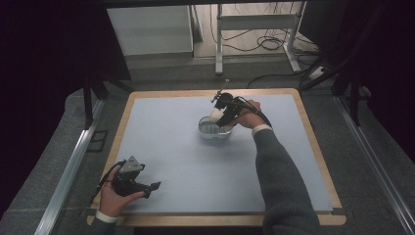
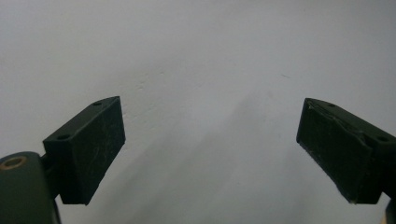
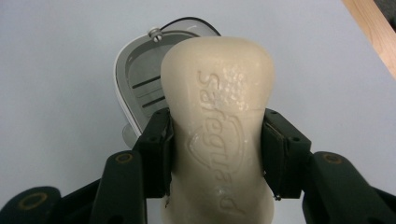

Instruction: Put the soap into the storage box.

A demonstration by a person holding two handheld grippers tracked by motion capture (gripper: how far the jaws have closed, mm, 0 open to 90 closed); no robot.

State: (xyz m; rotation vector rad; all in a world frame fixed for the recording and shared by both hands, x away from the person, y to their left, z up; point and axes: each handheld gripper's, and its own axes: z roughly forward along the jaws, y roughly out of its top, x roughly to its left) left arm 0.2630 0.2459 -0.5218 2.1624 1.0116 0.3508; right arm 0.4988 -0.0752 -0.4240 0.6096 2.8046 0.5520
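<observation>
Gripping a cream soap bar between clenched jaws, the right tool hangs over the white soap dish at twelve o'clock on the table. Next, probably lowering it in. The left tool, released, idles at seven o'clock.

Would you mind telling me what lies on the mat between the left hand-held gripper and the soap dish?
Nothing: in the high view, bare blue mat separates the left hand-held gripper from the soap dish.
</observation>
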